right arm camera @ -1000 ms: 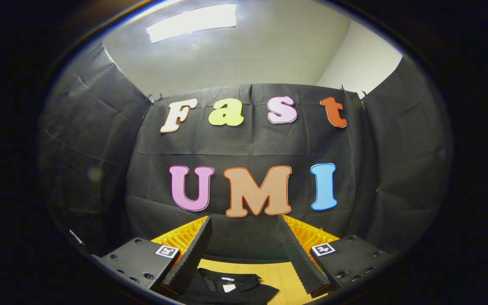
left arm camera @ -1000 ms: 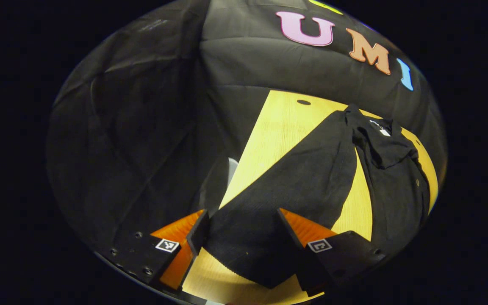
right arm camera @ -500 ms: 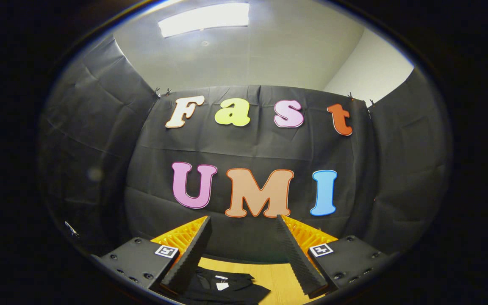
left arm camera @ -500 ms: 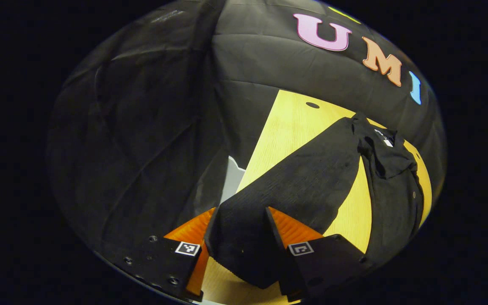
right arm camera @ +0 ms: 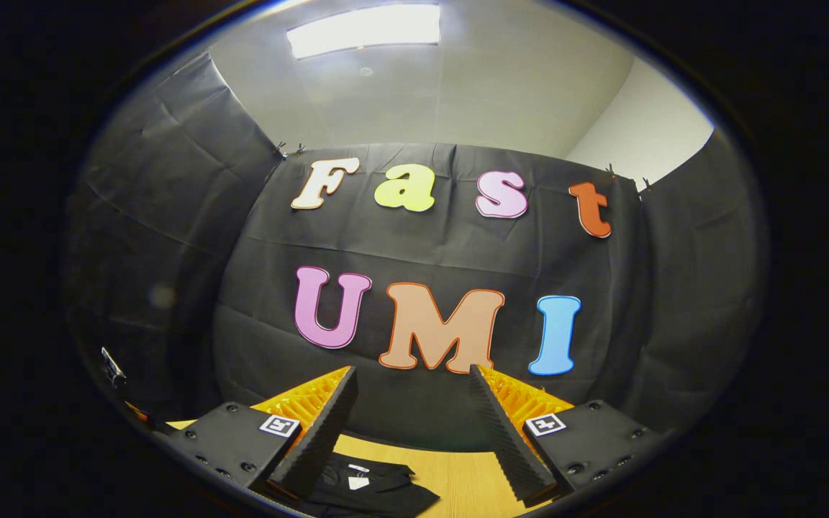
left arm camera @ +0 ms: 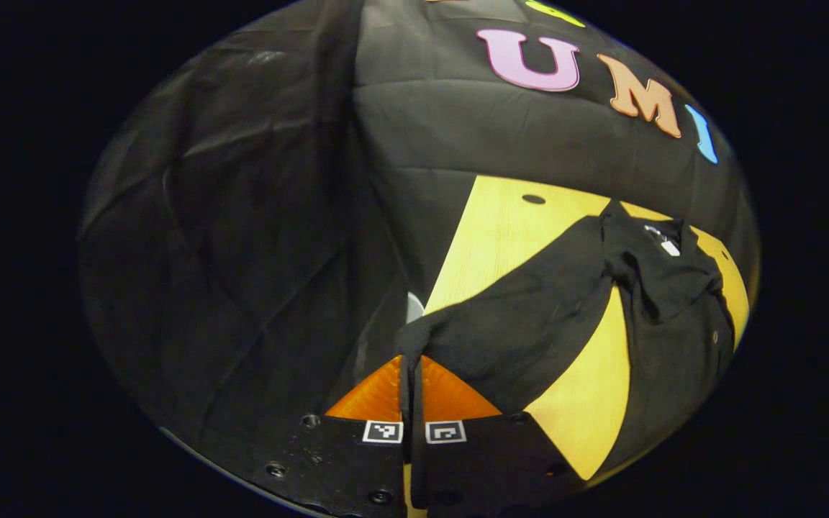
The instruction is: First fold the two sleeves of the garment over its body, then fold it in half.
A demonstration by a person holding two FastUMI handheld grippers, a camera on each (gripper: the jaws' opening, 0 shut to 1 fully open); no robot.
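A black long-sleeved garment [left arm camera: 673,324] lies on the light wooden table [left arm camera: 501,230], collar at the far end with a white tag. One sleeve [left arm camera: 529,324] stretches from the shoulder toward me, lifted off the table at its cuff. My left gripper [left arm camera: 411,374] is shut on that cuff, the cloth pinched between both fingers. In the right gripper view my right gripper [right arm camera: 414,424] hangs open above the table, nothing between its fingers; the garment's collar [right arm camera: 364,485] lies below it.
The black cloth wall [left arm camera: 242,216] stands close behind and to the left of the table. A small dark hole [left arm camera: 533,199] marks the table's far part. A small dark object [right arm camera: 114,367] shows at the left edge of the right gripper view.
My left gripper's fingers went from wide apart around the sleeve's end to closed on the cuff, and the sleeve has lifted. The right gripper drifted slightly and stays open.
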